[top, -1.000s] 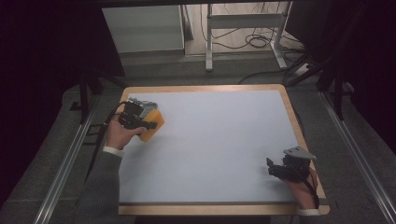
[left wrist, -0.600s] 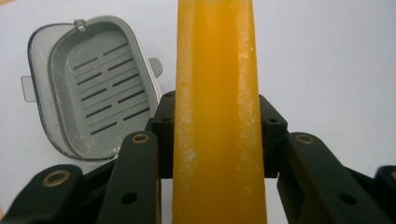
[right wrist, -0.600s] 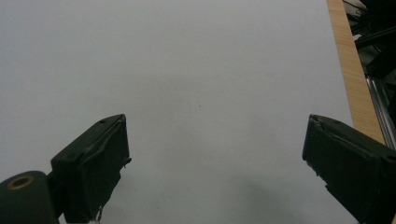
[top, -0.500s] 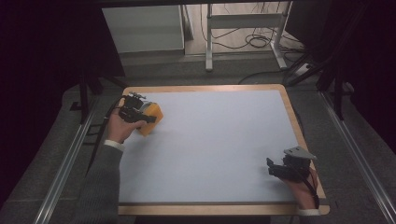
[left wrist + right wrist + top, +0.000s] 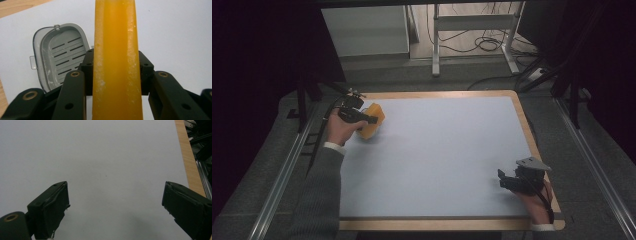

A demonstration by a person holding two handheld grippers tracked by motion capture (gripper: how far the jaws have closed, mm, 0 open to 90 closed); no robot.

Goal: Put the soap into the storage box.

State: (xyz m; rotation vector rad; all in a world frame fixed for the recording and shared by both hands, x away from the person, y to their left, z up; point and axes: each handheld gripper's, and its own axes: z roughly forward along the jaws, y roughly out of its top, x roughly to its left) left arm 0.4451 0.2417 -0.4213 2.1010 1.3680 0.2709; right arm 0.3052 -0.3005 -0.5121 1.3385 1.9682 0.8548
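A flat orange-yellow piece (image 5: pixel 115 30) stands edge-on between the jaws of my left gripper (image 5: pixel 116 67), which is shut on it. Under it on the white sheet lies a grey tray with slots (image 5: pixel 62 55) and a small metal hinge pin at its rim. From above, the left gripper (image 5: pixel 368 120) holds the orange piece (image 5: pixel 375 113) at the board's far left corner. My right gripper (image 5: pixel 507 181) rests near the front right corner, jaws wide apart. Between those jaws lies bare white sheet, as the right gripper (image 5: pixel 115 212) view shows.
The white sheet lies on a board with a wooden rim (image 5: pixel 437 94). The board sits on a dark grey mat with metal rails (image 5: pixel 282 175) along both sides. Beyond the far edge are a white cabinet (image 5: pixel 364 30), table legs and cables on the floor.
The left gripper has carried the orange piece a little toward the far left corner. The right gripper has stayed where it was, still open.
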